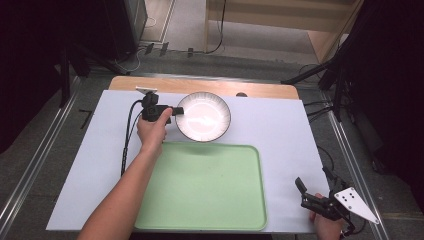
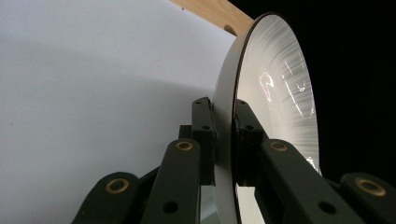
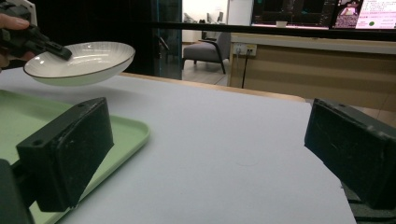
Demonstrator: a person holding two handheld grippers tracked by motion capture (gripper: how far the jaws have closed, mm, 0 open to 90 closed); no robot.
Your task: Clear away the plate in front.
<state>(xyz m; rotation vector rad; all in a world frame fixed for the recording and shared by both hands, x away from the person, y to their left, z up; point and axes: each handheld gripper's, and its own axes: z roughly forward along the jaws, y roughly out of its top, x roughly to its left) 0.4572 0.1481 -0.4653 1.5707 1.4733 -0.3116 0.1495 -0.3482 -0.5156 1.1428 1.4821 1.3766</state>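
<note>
White sheeting covers the surface (image 1: 280,130), with a wooden edge at 12 o'clock and dark floor around. A green tray (image 1: 205,187) lies empty toward 6 o'clock. Just beyond it, the left hand-held gripper (image 1: 176,111) clamps the 9 o'clock rim of a white ribbed bowl (image 1: 204,116), also empty and lifted off the surface. At 4 o'clock the right hand-held gripper (image 1: 306,192) hangs with jaws spread wide, its hand cut off by the frame. Behind, a chair and monitors show dimly.

The tray's (image 1: 210,190) near edge is cut off by the frame
</note>
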